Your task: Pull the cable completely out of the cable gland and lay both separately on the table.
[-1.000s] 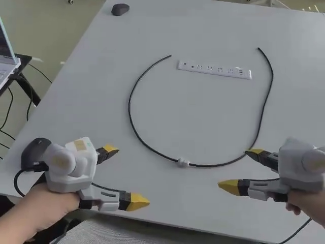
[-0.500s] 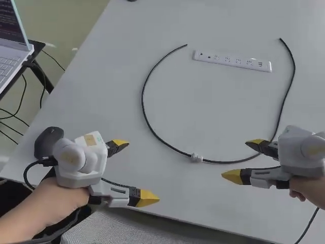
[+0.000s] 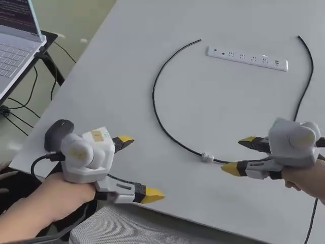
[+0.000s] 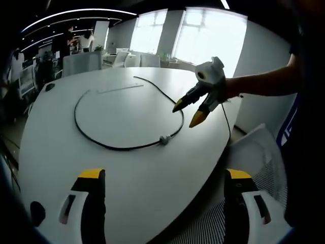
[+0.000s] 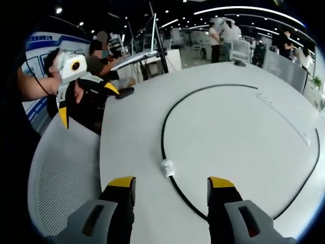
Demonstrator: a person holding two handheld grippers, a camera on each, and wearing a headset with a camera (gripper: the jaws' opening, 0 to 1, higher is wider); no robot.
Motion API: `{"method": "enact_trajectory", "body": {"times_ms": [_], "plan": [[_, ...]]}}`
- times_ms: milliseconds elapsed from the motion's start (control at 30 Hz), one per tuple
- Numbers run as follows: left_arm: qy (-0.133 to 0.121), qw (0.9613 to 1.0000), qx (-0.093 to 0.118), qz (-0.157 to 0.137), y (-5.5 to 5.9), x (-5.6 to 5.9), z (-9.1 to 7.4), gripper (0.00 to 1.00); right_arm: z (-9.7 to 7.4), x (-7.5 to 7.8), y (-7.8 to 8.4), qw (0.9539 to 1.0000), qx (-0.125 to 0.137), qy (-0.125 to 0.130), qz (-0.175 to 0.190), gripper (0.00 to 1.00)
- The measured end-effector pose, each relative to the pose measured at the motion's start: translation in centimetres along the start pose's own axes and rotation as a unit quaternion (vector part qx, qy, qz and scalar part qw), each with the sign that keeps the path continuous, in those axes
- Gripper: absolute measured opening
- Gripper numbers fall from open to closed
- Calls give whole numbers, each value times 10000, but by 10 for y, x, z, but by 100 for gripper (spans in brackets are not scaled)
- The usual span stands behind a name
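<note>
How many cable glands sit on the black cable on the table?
1. The white cable gland sits on the black cable at the near end of its loop, just in front of the open right claw.

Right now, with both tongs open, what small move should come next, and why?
Probably lower the right tongs and shut them on the black cable just beside the white cable gland: the gland is still threaded on it, the open jaws straddle that stretch, and the left tongs stand farther off.
</note>
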State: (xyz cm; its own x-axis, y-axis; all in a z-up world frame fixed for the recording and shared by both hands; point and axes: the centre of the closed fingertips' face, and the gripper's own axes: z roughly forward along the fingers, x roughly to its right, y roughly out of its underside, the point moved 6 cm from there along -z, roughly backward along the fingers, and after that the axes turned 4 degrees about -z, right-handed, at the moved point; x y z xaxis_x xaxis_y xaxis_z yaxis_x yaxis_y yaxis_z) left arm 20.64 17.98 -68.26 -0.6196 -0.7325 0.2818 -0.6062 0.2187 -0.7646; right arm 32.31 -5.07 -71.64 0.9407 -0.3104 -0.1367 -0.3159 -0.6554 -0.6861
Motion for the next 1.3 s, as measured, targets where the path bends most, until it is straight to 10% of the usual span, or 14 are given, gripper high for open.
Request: {"method": "enact_trajectory", "body": {"times_ms": [1300], "plan": [[-41,9989,63,-464,14,-11,-19,91,63,-1,8,9901,-978,-531,-856,17]]}}
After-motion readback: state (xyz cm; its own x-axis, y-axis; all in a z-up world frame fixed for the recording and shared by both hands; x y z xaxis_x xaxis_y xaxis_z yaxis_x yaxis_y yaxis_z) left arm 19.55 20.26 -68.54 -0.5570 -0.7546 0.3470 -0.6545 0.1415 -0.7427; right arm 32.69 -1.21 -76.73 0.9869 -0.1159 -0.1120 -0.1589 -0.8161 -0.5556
